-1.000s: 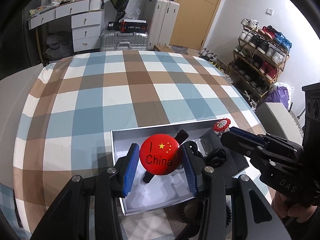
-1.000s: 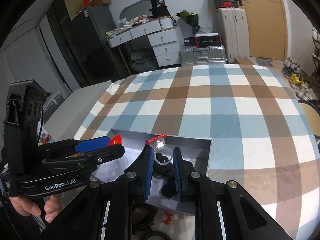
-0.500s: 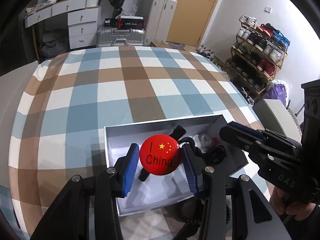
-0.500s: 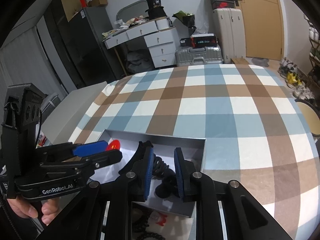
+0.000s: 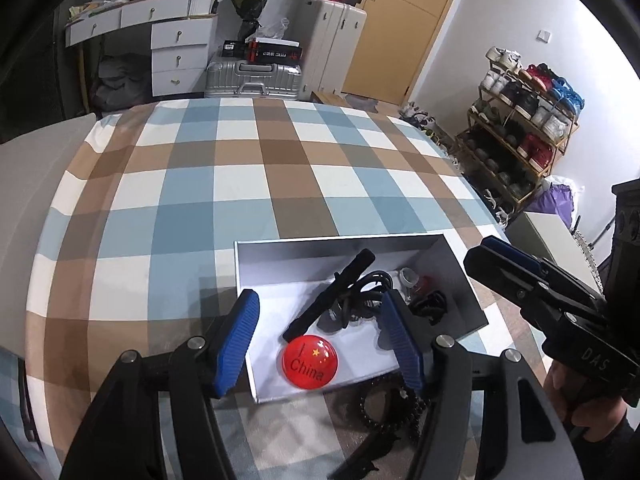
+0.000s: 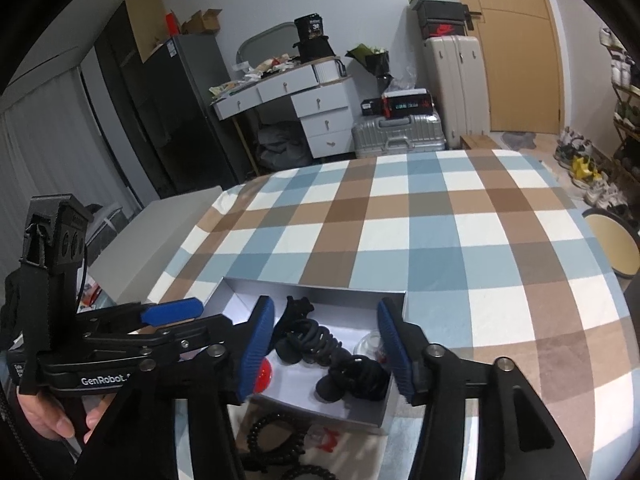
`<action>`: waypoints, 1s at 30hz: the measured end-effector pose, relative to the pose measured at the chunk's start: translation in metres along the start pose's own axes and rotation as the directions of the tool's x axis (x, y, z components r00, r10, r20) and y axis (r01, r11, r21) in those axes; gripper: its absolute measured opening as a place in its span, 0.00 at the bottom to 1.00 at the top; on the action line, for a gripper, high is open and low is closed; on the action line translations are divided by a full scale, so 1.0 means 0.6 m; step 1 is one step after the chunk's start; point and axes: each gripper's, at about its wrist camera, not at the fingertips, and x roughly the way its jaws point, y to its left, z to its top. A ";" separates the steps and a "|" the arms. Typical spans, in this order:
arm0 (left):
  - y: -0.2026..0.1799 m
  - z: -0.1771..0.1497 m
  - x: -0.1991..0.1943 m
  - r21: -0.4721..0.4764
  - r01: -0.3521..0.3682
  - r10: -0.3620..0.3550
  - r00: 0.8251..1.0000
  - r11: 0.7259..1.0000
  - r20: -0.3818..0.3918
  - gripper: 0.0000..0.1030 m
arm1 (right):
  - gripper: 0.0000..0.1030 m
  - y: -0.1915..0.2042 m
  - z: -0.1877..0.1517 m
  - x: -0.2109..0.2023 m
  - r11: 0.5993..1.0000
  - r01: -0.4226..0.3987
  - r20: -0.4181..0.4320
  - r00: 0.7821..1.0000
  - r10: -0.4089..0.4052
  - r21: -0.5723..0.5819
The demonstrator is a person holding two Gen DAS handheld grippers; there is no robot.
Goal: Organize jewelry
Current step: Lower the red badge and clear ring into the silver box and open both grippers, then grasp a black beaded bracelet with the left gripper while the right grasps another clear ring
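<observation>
Two grippers hang over one grey box [image 5: 460,276], the left gripper [image 5: 320,344] spread wide with nothing between its blue pads and the right gripper [image 6: 328,344] likewise released and empty. In the box lies one glossy red badge [image 5: 310,362], round, with yellow stars and the word "China", at the near end, beside one black clip [image 5: 330,294], a tangle of black hair ties [image 6: 320,340] and what looks like a clear ring [image 5: 408,276], hard to make out. It all sits on a blue, brown and white checked cloth [image 5: 240,184], with a white desk [image 5: 176,44], a silver suitcase [image 5: 252,80] and a shoe rack [image 5: 524,128] behind.
</observation>
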 end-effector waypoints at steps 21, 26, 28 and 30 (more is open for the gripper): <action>-0.028 -0.047 -0.032 0.108 -0.037 0.036 0.999 0.993 0.012 0.71 | 0.75 -0.047 -0.017 -0.051 0.991 0.041 0.028 0.999 -0.045 0.129; -0.040 -0.069 -0.022 0.148 -0.063 0.068 0.997 0.987 -0.029 0.71 | 0.76 -0.043 -0.030 -0.058 0.993 0.038 0.001 0.999 -0.038 0.111; -0.043 -0.074 -0.024 0.163 -0.074 0.079 0.996 0.984 -0.028 0.71 | 0.76 -0.040 -0.038 -0.064 0.995 0.012 -0.015 1.000 -0.010 0.101; -0.043 -0.078 -0.025 0.169 -0.083 0.088 0.996 0.982 -0.026 0.71 | 0.76 -0.033 -0.050 -0.064 0.996 -0.019 -0.053 0.998 0.024 0.086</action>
